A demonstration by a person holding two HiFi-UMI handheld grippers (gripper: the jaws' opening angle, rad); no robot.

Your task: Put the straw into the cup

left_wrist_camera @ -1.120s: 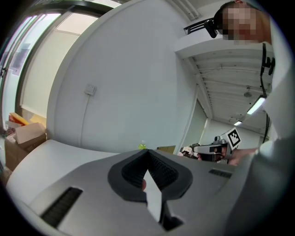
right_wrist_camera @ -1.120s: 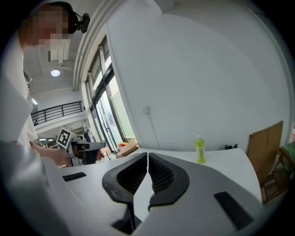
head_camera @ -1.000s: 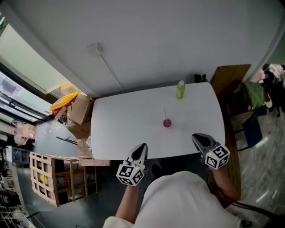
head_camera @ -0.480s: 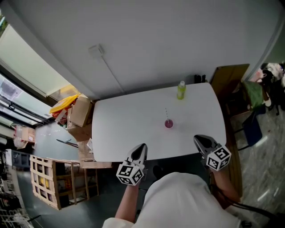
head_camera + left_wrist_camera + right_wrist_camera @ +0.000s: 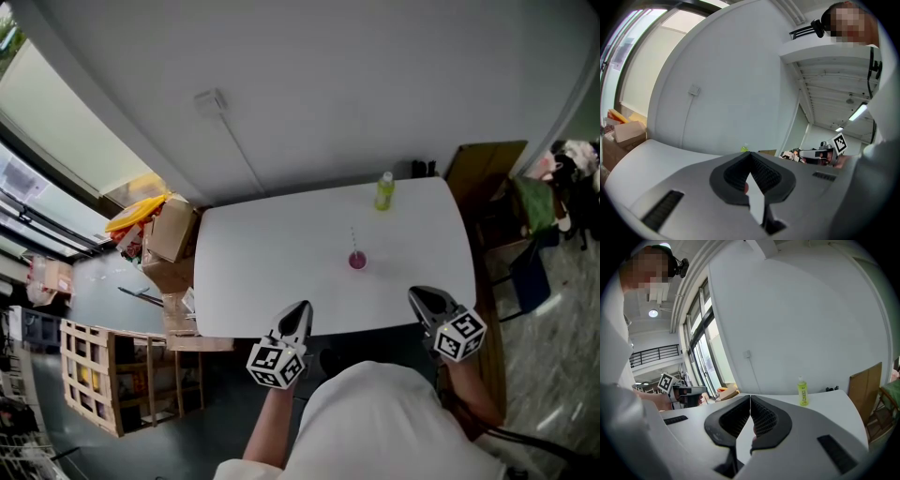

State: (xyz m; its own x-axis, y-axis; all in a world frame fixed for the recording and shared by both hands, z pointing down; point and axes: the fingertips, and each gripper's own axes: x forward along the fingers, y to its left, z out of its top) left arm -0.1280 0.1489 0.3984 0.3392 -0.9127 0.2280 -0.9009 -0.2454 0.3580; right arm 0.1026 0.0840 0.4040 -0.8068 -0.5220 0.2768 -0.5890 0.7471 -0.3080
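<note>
While left tongs [image 5: 302, 308] and right tongs [image 5: 418, 293] hang closed, empty, at table [image 5: 246, 272] edge, cup [image 5: 357, 261] mid-table.

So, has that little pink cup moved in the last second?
No. The pink cup keeps the same place below and left of the green bottle; only the view shifted slightly.

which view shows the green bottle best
The right gripper view: the bottle stands whole and large. The head view shows it small, near the table's far edge; the left gripper view shows only its top.
</note>
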